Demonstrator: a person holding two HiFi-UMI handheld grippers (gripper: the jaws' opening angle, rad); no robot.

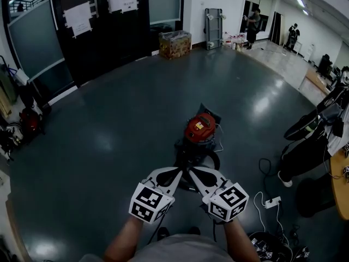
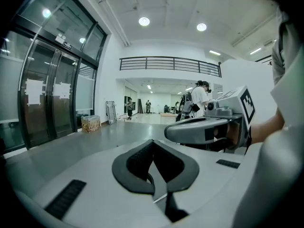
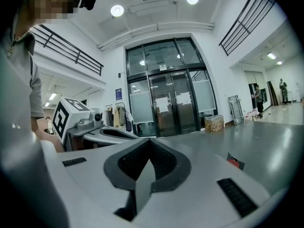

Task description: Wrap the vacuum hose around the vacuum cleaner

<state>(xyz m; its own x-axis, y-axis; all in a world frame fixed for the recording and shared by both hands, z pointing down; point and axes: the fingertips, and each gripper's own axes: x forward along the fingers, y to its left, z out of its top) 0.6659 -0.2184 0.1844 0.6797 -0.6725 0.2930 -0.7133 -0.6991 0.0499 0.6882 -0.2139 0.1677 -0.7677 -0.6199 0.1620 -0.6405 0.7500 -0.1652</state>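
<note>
The vacuum cleaner [image 1: 200, 127] stands on the grey floor, with a red top over a black body. Its dark hose [image 1: 211, 158] curls low round the base, and its exact run is hard to make out. My left gripper [image 1: 178, 172] and right gripper [image 1: 193, 171] are held side by side just in front of the vacuum, tips close together. Both are shut with nothing between the jaws. The left gripper view has the left gripper [image 2: 153, 142] raised, pointing across the hall, with the right gripper [image 2: 204, 129] beside it. Only a red corner of the vacuum [image 3: 233, 162] appears past the right gripper [image 3: 149, 141].
A white power strip [image 1: 271, 202] and cables lie on the floor at the right. A seated person's legs [image 1: 305, 146] are beside a desk there. A filled crate [image 1: 175, 43] stands by the glass doors [image 3: 166, 106]. Another red vacuum [image 1: 30, 121] sits at the far left.
</note>
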